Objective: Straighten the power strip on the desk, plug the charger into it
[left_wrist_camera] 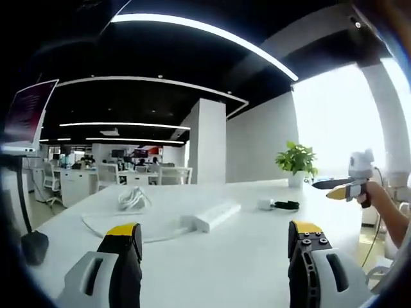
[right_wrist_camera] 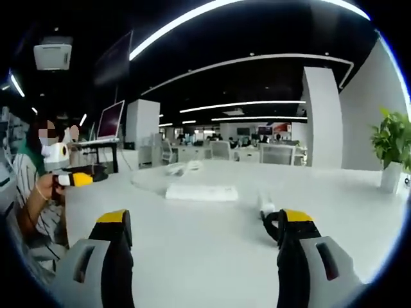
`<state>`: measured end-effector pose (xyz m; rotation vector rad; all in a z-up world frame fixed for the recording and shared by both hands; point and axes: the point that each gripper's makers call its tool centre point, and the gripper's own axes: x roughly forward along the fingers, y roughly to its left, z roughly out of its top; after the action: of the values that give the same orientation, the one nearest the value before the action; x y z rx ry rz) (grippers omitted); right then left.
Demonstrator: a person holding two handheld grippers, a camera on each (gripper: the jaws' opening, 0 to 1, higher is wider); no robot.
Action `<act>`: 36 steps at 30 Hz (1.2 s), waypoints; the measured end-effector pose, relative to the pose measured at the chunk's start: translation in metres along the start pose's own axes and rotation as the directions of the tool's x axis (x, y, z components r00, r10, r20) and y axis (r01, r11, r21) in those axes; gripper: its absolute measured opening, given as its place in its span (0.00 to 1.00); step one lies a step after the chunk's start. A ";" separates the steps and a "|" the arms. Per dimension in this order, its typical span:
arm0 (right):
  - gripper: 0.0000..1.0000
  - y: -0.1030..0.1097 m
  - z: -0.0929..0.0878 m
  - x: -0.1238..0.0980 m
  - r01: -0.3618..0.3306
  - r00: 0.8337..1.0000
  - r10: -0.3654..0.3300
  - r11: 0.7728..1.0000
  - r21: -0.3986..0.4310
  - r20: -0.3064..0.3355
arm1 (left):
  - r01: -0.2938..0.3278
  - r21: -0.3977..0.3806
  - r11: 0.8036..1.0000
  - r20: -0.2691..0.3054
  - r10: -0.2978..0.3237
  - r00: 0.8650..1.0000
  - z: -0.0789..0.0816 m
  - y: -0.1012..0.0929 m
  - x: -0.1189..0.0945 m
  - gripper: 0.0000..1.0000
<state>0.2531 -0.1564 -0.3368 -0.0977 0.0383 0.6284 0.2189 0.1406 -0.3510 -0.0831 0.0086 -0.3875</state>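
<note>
Both tongs — left (left_wrist_camera: 213, 247), right (right_wrist_camera: 204, 240) — gape wide, empty; power strip (left_wrist_camera: 217, 215) mid-desk (left_wrist_camera: 225, 269), charger (left_wrist_camera: 266, 204) apart.

I see a white desk (left_wrist_camera: 212, 263). On it: power strip (left_wrist_camera: 217, 215) at centre, coiled cable (left_wrist_camera: 133, 199) left of centre, charger (left_wrist_camera: 266, 204) and potted plant (left_wrist_camera: 297, 163) right of centre.

Power strip (left_wrist_camera: 216, 215) too small and washed out in left gripper view, sockets unreadable, can't tell which face is up. Charger (left_wrist_camera: 266, 204) just white blob there, prongs not visible. In right gripper view charger (right_wrist_camera: 266, 206) partly hidden behind right jaw, its dark cable (right_wrist_camera: 271, 226) too. Potted plant (right_wrist_camera: 392, 149) cut by picture edge. White cable bundle (left_wrist_camera: 131, 199) blurry, ends untraceable.
</note>
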 end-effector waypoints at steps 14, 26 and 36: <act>0.93 0.005 0.019 0.048 -0.076 0.997 0.076 0.995 -0.067 0.003 | 0.065 0.034 0.997 -0.015 -0.064 0.998 0.004 -0.009 0.030 0.97; 0.87 0.005 0.018 0.087 -0.119 0.993 0.119 0.988 -0.095 -0.007 | 0.085 0.030 0.996 -0.034 -0.084 0.996 0.000 -0.014 0.050 0.97; 0.85 -0.010 0.013 0.098 -0.099 0.995 0.098 0.993 -0.067 -0.008 | 0.080 0.018 0.997 -0.038 -0.079 0.996 -0.005 -0.016 0.070 0.96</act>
<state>0.3384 -0.1058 -0.3296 -0.1635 0.0262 0.7282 0.2780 0.0992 -0.3543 -0.0573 0.0384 -0.4686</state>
